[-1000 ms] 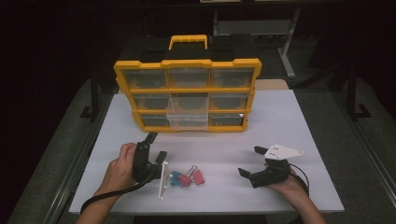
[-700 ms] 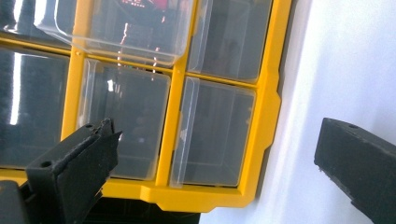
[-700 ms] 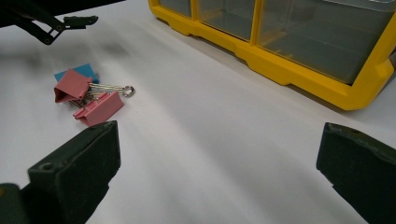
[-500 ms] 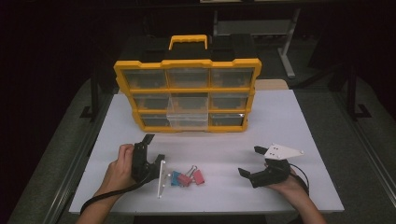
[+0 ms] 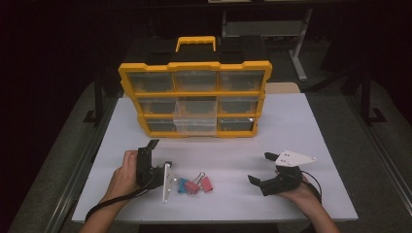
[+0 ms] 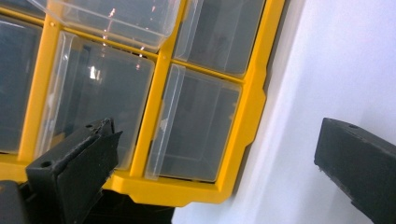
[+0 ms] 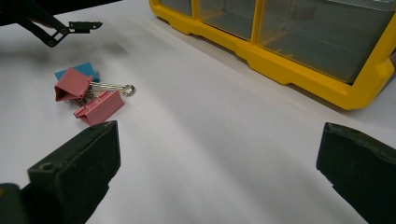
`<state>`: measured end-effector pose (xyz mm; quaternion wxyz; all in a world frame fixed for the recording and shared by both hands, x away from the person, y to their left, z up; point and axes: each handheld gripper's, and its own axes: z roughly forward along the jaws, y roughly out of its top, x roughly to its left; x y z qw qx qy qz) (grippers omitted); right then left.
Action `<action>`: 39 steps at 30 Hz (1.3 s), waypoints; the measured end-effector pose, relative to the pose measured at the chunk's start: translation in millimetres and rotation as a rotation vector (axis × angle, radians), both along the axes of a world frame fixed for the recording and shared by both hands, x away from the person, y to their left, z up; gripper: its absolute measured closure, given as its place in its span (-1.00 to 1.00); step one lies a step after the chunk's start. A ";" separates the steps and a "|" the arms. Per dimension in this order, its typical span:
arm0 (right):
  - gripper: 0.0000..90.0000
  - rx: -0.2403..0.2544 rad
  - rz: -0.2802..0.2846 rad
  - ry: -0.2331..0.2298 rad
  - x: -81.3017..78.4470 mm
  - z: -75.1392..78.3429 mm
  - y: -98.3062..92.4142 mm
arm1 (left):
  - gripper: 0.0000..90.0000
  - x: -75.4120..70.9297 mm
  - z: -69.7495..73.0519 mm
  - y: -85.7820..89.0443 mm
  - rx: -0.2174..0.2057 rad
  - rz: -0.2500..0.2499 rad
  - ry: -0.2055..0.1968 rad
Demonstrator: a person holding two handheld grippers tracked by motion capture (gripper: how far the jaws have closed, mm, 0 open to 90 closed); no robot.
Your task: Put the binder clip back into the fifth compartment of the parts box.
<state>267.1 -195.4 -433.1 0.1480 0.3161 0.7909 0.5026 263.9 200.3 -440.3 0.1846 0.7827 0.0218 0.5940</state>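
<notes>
A small heap of binder clips (image 5: pixel 194 184), two pink and one blue with wire handles, lies on the white table (image 5: pixel 301 121) close to its near edge, a little left of the middle. In the right gripper view the same clips (image 7: pixel 86 95) sit ahead and to the left of that gripper's jaws, the blue one partly under a pink one.

Just beside the clips on their left is the left gripper (image 5: pixel 154 158), held in the person's left hand (image 5: pixel 124 172) near the table's near left corner. Its jaws have just been opening and now stand wide apart with nothing between them; in the left gripper view they point toward the organiser's drawers.

The right gripper (image 5: pixel 261 169) rests in the right hand (image 5: pixel 303 194) toward the near right corner, well apart from the clips. Its jaws gape fully, empty, with bare table between them.

At the far edge stands a yellow organiser (image 5: pixel 194 92) with clear drawers in three rows and a yellow handle on top. Its middle drawer (image 5: pixel 195 115) is pulled part way out toward the person
</notes>
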 end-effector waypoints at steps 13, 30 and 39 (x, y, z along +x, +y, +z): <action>-1.00 0.003 -0.003 -0.001 0.1 0.5 -0.6 | -1.00 4.8 4.2 5.9 -0.106 0.030 0.070; -1.00 0.002 -0.002 -0.003 0.0 0.5 -0.7 | -1.00 9.8 9.1 10.4 -0.227 0.068 0.170; -1.00 0.000 -0.001 -0.006 -0.1 0.5 -0.3 | -1.00 13.0 11.3 13.1 -0.342 0.081 0.228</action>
